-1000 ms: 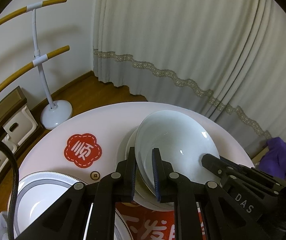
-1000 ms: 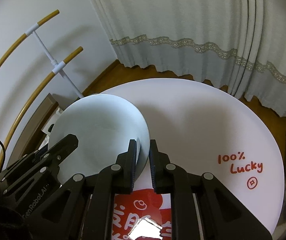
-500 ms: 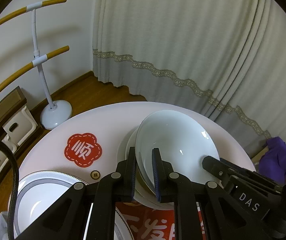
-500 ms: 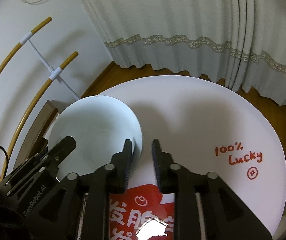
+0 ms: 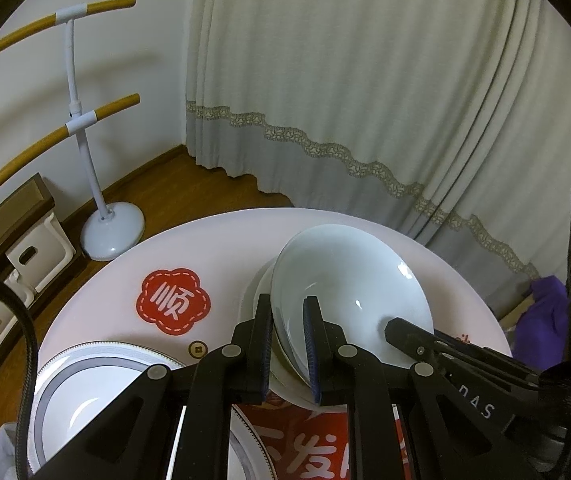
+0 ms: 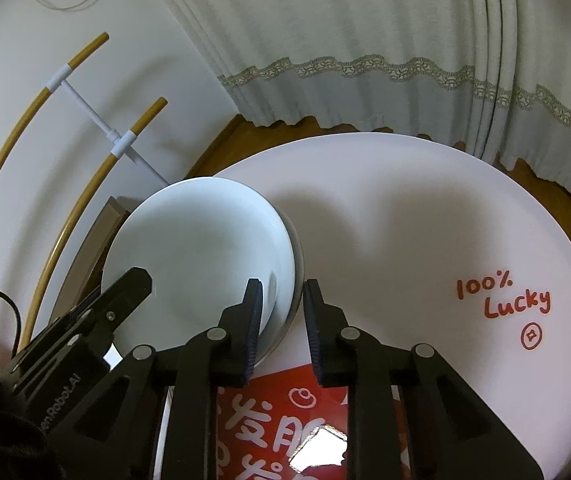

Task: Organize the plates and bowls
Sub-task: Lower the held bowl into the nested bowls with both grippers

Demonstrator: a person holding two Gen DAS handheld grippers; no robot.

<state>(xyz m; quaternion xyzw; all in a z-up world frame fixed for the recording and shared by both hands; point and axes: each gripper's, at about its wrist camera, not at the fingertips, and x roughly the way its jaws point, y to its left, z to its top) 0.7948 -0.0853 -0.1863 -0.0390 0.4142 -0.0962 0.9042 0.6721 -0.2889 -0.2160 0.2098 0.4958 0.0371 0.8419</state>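
Left wrist view: your left claw is clamped on the near rim of the pale bowl, which tilts up over the stack.
Table: round, white, with red decals; it bears all the crockery, crowded toward your left side, so the right half lies bare. Judged: that is free room for a second pile.
Stack: white dishes just beneath the bowl, their edges showing on its left. How many there are you cannot tell. Judged: you are nesting like with like, and this is the drop site.
Bowl: tilted, near rim held high. Whether its far edge touches the stack is hidden. Judged: the slant lets it slide in without a flat knock.
Rimmed plate: grey-banded, at the near left of the table, apart from the stack. Judged: a wider shape, left for its own pile.
Right claw: jaws closing, with the bowl's right rim and the edge of the dish below it between them. The pads do not look to press yet. Judged: a second hold steadies the bowl.
Risk, judged: glazed rims are slick; pinching two rims at once could lift the lower dish too.
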